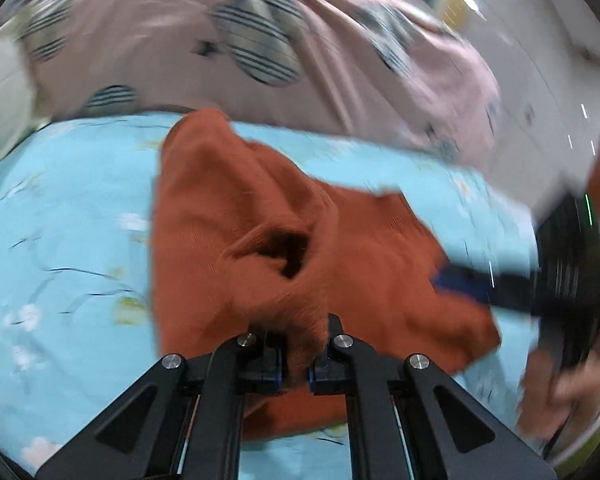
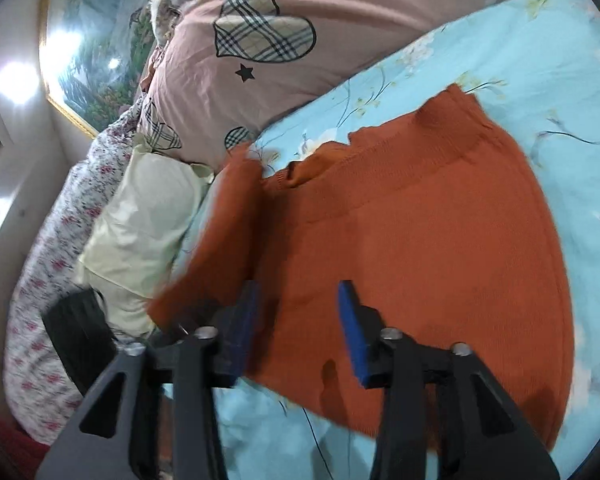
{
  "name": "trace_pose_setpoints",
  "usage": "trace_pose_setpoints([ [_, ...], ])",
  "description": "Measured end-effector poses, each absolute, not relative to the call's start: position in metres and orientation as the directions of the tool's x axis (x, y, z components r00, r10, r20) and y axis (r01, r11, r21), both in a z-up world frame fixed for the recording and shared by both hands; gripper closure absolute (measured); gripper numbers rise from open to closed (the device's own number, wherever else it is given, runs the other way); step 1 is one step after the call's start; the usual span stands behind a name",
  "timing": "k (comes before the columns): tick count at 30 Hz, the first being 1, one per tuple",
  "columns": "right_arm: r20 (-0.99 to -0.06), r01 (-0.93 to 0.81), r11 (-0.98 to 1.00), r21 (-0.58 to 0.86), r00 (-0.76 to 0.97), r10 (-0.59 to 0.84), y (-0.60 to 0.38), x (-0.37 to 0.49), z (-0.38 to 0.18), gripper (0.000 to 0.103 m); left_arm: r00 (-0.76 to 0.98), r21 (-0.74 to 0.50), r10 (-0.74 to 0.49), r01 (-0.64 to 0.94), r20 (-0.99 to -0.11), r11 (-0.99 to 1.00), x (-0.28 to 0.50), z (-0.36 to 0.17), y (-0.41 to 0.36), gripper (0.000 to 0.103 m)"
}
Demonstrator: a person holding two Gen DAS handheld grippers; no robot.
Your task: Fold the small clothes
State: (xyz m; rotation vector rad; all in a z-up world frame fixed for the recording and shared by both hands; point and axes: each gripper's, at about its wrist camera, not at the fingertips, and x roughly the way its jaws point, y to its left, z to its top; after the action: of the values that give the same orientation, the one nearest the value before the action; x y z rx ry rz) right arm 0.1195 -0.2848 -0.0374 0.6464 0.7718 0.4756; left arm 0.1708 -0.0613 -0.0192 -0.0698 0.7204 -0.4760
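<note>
Bed with light blue floral sheet, pink quilt with plaid hearts behind it, cream pillow at the side. Orange knit garment lies spread on the sheet; left tongs are clenched on a bunched fold of it, cloth pulled up between the pads. Right tongs are released, blue pads apart, hovering over the garment's near edge with cloth under and between them, contact unclear.

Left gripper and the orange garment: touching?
Touching. The left wrist view shows the left gripper shut on a bunched fold of the orange garment.
</note>
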Motion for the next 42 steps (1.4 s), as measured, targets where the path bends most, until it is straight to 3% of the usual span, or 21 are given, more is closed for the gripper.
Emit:
trace_pose_setpoints([
  [2, -0.510, -0.144, 0.702, 0.698, 0.588, 0.628, -0.286, 0.144, -0.042, 0.038, 0.611, -0.215, -0.459, 0.432, -0.645, 0.876, 0.168, -0.035, -0.080, 0.097],
  [5, -0.551, -0.124, 0.696, 0.707, 0.521, 0.652, -0.276, 0.172, -0.053, 0.038, 0.589, -0.192, -0.441, 0.437, -0.677, 0.879, 0.163, -0.053, -0.092, 0.097],
  [13, -0.650, -0.146, 0.746, 0.650, 0.401, 0.645, -0.212, 0.254, -0.072, 0.039, 0.592, -0.232, -0.481, 0.448, -0.647, 0.863, 0.159, -0.037, -0.077, 0.097],
  [14, -0.663, -0.140, 0.758, 0.638, 0.402, 0.632, -0.210, 0.261, -0.074, 0.051, 0.592, -0.227, -0.482, 0.454, -0.646, 0.862, 0.157, -0.035, -0.078, 0.097],
  [15, -0.672, -0.138, 0.767, 0.626, 0.403, 0.621, -0.206, 0.267, -0.075, 0.074, 0.592, -0.219, -0.478, 0.457, -0.649, 0.862, 0.157, -0.035, -0.080, 0.097],
  [16, -0.680, -0.144, 0.779, 0.611, 0.409, 0.609, -0.202, 0.273, -0.073, 0.083, 0.591, -0.215, -0.477, 0.459, -0.650, 0.862, 0.156, -0.032, -0.081, 0.098],
  [18, -0.673, -0.162, 0.784, 0.599, 0.429, 0.603, -0.204, 0.274, -0.063, 0.087, 0.588, -0.211, -0.479, 0.466, -0.651, 0.859, 0.155, -0.029, -0.084, 0.098],
  [24, -0.595, -0.243, 0.814, 0.528, 0.577, 0.559, -0.254, 0.231, -0.001, 0.088, 0.542, -0.279, -0.587, 0.546, -0.601, 0.790, 0.149, -0.005, -0.111, 0.097],
  [27, -0.599, -0.220, 0.847, 0.484, 0.622, 0.504, -0.287, 0.216, 0.009, 0.088, 0.478, -0.329, -0.662, 0.606, -0.577, 0.724, 0.148, 0.001, -0.143, 0.097],
  [34, -0.691, -0.035, 0.872, 0.489, 0.594, 0.412, -0.357, 0.205, -0.040, 0.088, 0.372, -0.360, -0.697, 0.654, -0.613, 0.665, 0.152, -0.024, -0.209, 0.097],
  [42, -0.683, -0.036, 0.866, 0.499, 0.599, 0.418, -0.364, 0.203, -0.051, 0.088, 0.344, -0.370, -0.693, 0.652, -0.634, 0.662, 0.161, -0.034, -0.217, 0.097],
])
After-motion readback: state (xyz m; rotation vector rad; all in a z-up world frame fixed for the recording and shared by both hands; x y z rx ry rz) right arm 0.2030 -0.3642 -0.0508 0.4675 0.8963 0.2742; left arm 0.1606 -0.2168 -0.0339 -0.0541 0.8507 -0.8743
